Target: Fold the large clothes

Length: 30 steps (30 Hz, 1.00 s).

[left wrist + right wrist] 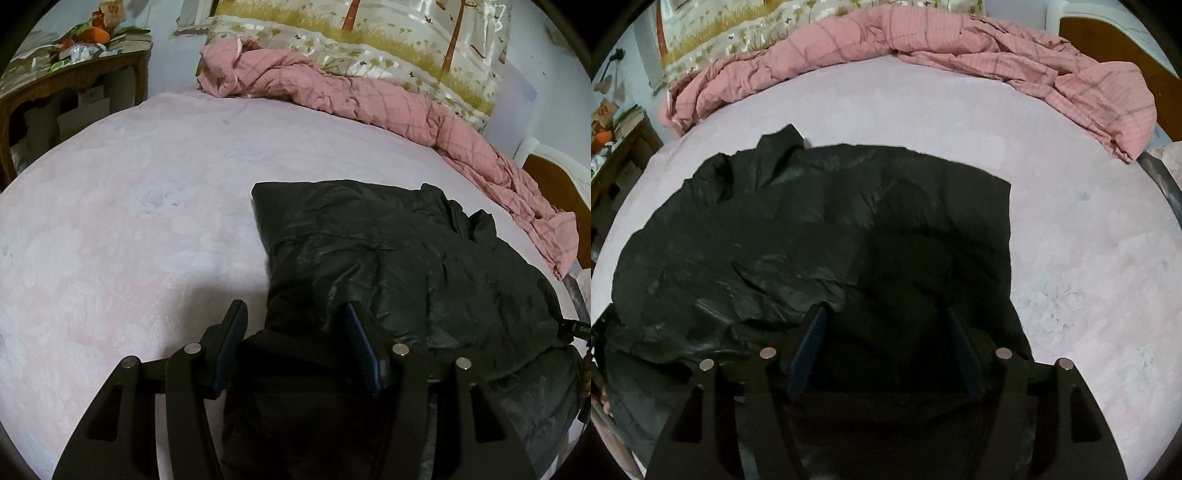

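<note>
A large black shiny padded jacket (388, 258) lies partly folded on a pale pink bed sheet (129, 221). It also fills the right wrist view (820, 229). My left gripper (295, 314) is open, its blue-padded jaws straddling the jacket's near left edge, with dark fabric between them. My right gripper (886, 317) is open too, its jaws spread over the near part of the jacket, fabric lying between and under them. Neither gripper is closed on the cloth.
A crumpled pink checked quilt (351, 96) runs along the far side of the bed, also in the right wrist view (960, 48). Patterned pillows (369, 44) lie behind it. A cluttered wooden table (66, 74) stands far left. A headboard (554, 177) is at right.
</note>
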{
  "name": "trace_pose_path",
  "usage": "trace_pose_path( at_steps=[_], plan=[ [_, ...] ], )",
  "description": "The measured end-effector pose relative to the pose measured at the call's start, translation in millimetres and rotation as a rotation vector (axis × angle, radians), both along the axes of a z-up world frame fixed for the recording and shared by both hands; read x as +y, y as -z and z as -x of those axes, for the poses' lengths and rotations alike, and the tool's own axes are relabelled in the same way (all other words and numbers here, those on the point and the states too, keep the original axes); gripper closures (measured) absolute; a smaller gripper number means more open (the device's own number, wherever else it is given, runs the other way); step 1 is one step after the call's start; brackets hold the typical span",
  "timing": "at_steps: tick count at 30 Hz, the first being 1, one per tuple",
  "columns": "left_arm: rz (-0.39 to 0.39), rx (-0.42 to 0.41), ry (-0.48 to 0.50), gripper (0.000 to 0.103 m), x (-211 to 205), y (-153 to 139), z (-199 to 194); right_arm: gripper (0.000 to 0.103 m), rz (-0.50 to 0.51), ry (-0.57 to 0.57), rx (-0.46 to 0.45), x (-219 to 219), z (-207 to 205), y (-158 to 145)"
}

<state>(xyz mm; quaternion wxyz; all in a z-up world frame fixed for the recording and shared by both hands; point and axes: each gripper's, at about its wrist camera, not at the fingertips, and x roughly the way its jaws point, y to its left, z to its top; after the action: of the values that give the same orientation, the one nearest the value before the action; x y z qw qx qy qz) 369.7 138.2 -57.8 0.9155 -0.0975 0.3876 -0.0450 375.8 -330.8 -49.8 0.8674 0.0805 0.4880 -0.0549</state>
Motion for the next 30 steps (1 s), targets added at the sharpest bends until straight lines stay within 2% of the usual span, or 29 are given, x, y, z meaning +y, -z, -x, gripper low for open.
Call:
trace_pose_path(
  at_steps=[1, 2, 4, 6, 8, 10, 11, 14, 17, 19, 21, 22, 24, 25, 26, 28, 30],
  plan=[
    [-0.001, -0.004, 0.000, 0.049, -0.8, -0.9, 0.2, 0.084, -0.010, -0.019, -0.005, 0.8, -1.0, 1.9],
    [-0.001, -0.015, -0.001, 0.050, -0.8, -1.8, 1.6, 0.091, -0.019, -0.044, -0.011, 2.5, -2.5, 2.7],
    [0.003, -0.055, -0.008, 0.055, -0.1, -7.5, 6.2, 0.092, 0.048, -0.059, -0.051, 5.5, -4.1, -3.4],
    [0.030, -0.089, 0.001, 0.056, 2.3, -13.4, 10.1, 0.092, 0.153, -0.045, -0.127, 7.4, -2.7, -19.6],
    [0.060, -0.094, 0.019, 0.056, 3.2, -15.5, 10.6, 0.092, 0.147, -0.017, -0.179, 0.2, -1.7, -33.7],
    [0.049, -0.068, 0.032, 0.056, -0.3, -12.2, 7.2, 0.092, 0.115, -0.001, -0.157, -7.1, -5.9, -37.4],
    [0.024, -0.039, 0.031, 0.056, -3.6, -8.0, 3.6, 0.092, 0.114, -0.005, -0.112, -7.9, -9.5, -32.2],
    [-0.064, 0.078, 0.015, 0.052, -14.2, 10.2, -8.0, 0.092, 0.163, -0.025, -0.047, -4.2, -11.2, -13.0],
    [-0.125, 0.069, 0.021, 0.053, -24.1, 11.2, -7.5, 0.092, 0.231, -0.061, 0.001, 4.0, -12.2, 6.4],
    [-0.108, 0.060, 0.026, 0.054, -21.7, 10.3, -6.6, 0.092, 0.264, -0.061, -0.004, 6.4, -9.6, 7.2],
    [-0.071, 0.019, 0.026, 0.055, -16.6, 4.3, -3.1, 0.088, 0.286, -0.047, -0.032, 8.6, -3.8, 0.5],
    [-0.066, -0.007, 0.025, 0.055, -16.1, -0.3, 0.4, 0.082, 0.292, -0.041, -0.051, 8.3, 0.3, -3.8],
    [-0.076, -0.069, 0.026, 0.051, -19.0, -13.7, 9.6, 0.063, 0.303, -0.027, -0.125, 9.5, 17.9, -19.7],
    [-0.085, -0.090, 0.026, 0.048, -20.8, -21.1, 14.3, 0.042, 0.304, -0.020, -0.150, 8.7, 24.2, -25.1],
    [-0.092, -0.109, 0.021, 0.043, -22.9, -27.5, 18.0, 0.031, 0.300, -0.009, -0.199, 8.9, 37.6, -34.1],
    [-0.083, -0.160, 0.026, 0.042, -26.4, -39.8, 27.7, 0.029, 0.282, -0.011, -0.257, 9.6, 57.1, -46.6],
    [-0.073, -0.206, 0.049, 0.033, -32.5, -50.1, 36.7, 0.027, 0.255, -0.023, -0.290, 12.1, 76.9, -57.1]
  ],
)
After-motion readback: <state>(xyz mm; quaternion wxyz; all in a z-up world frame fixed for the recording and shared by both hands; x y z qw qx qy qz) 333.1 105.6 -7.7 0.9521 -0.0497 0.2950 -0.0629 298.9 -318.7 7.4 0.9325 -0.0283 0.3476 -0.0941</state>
